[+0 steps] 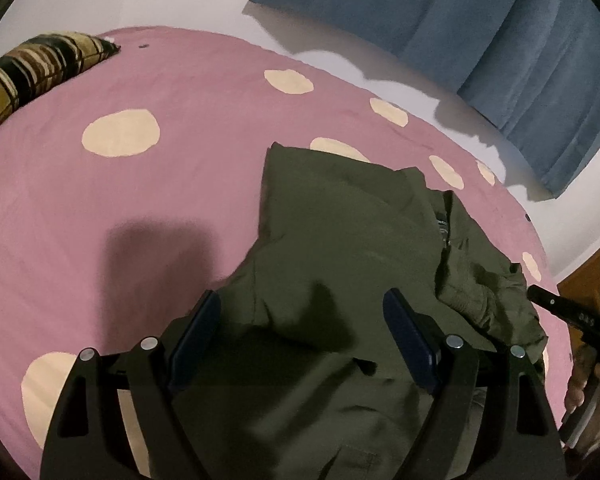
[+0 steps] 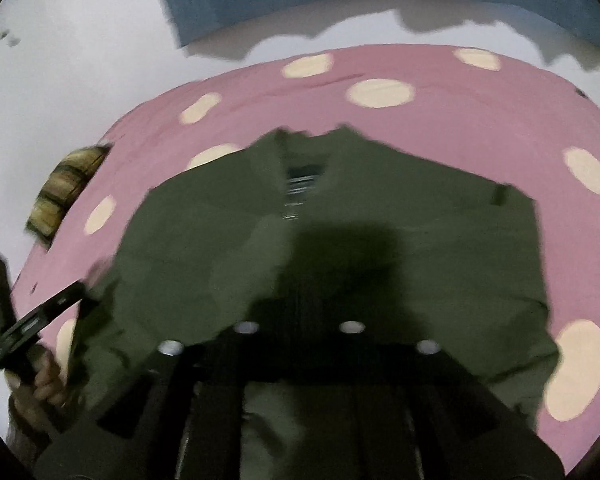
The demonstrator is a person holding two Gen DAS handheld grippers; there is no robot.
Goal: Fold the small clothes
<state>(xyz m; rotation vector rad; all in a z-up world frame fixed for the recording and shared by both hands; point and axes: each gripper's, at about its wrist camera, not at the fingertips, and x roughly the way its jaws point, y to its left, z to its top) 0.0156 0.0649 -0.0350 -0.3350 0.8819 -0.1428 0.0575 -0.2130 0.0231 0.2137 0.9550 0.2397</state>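
surface: pink spotted bedsheet [image 1: 100, 208]
garment: olive shirt [image 1: 340, 240] lies flat mid-bed, collar away from me
left gripper [image 1: 300, 320]: wide open over the near hem, nothing pinched
right gripper [image 2: 300, 332]: blurred, narrowed — grip unclear
tip: pinch both hem corners, fold evenly

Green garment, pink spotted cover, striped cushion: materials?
Green garment: looks like thin woven cloth, cotton-like, matte; it creases sharply and bunches at one edge. Pink spotted cover: soft matte fabric, likely cotton sheet; fine wrinkles, flat printed cream dots. Striped cushion: plumper fabric with a slight sheen, maybe velour or satin weave; too blurred to tell.
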